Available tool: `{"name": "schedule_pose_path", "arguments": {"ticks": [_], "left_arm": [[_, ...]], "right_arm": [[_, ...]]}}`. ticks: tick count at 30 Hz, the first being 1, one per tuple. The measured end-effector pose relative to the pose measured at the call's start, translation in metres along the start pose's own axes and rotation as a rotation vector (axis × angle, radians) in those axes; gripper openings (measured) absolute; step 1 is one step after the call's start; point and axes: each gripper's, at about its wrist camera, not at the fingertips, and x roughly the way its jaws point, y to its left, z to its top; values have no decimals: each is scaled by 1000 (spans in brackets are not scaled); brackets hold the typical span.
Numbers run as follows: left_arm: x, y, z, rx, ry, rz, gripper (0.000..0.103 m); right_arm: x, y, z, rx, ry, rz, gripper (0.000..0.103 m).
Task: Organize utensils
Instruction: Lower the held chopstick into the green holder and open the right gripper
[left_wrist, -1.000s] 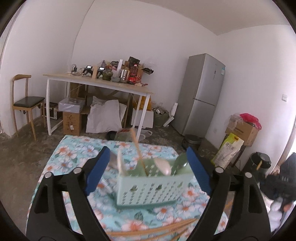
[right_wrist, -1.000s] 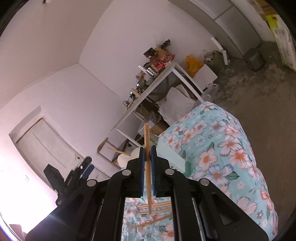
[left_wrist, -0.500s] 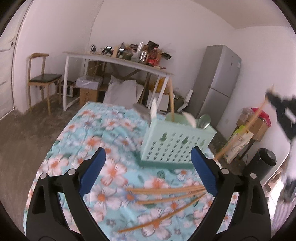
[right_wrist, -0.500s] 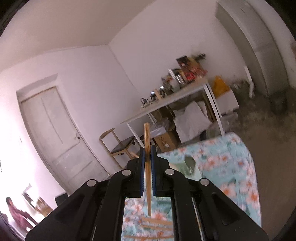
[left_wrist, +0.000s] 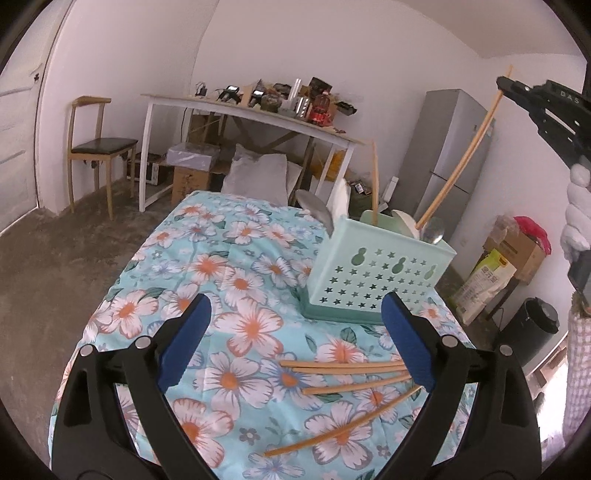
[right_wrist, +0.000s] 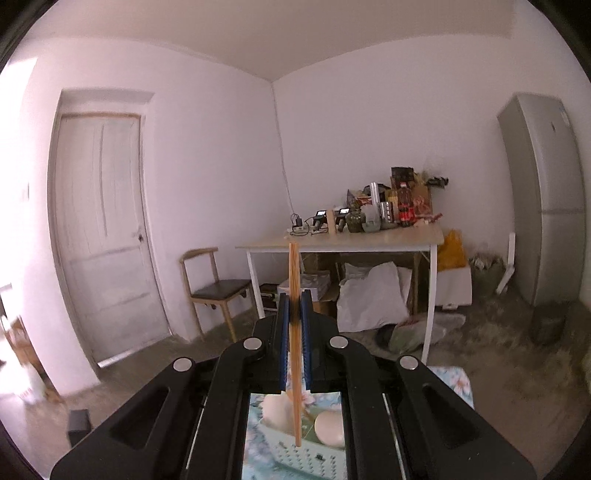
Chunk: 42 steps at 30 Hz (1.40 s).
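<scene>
A mint-green perforated basket (left_wrist: 376, 273) stands on the floral cloth (left_wrist: 236, 258), holding spoons (left_wrist: 432, 232) and one upright chopstick (left_wrist: 375, 184). Three loose chopsticks (left_wrist: 347, 386) lie on the cloth in front of it, near my left gripper (left_wrist: 295, 299), which is open and holds nothing. My right gripper (left_wrist: 509, 86) hangs high at the right, shut on a chopstick (left_wrist: 461, 158) that slants down to the basket's open top. In the right wrist view that gripper (right_wrist: 294, 299) clamps the chopstick (right_wrist: 293, 266) upright, with the basket (right_wrist: 306, 443) and spoon bowls below it.
A gloved hand (left_wrist: 576, 214) holds the right gripper. Beyond the cloth-covered table stand a cluttered white desk (left_wrist: 258, 114), a wooden chair (left_wrist: 99, 147), a grey fridge (left_wrist: 454, 155), cardboard boxes and bags (left_wrist: 491, 273) and a black bin (left_wrist: 532, 325). A door (right_wrist: 107, 236) is at the left.
My left gripper has drawn back and down from the basket, bringing the loose chopsticks into view. My right gripper rose and rolled upright with its chopstick, ending over the basket.
</scene>
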Motion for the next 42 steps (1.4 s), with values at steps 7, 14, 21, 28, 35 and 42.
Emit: {"name": "schedule_pose_path", "arguments": {"ticks": [7,14,21,28,35,42], "left_arm": [[20,14,6,-39,111,151,90],[40,38,1,-90,228,259,90],[35,44,-1,-94,234,299,90],[32,46,-1,-114,240,288,90],[27,43,0,-110,230,285,90],[21,40,3,-102,216,287,90]], "right_arm": [[37,31,-16,-184,50,-33,7],[54,49,-43,-341,110,-66,7],[63,59,-71,-452,202,-119,7],[49,52,-68,-412,218,-131,24],[25,40,-60,-327,204,-137,28],[-3,25,-55,-205,203,-136,29]]}}
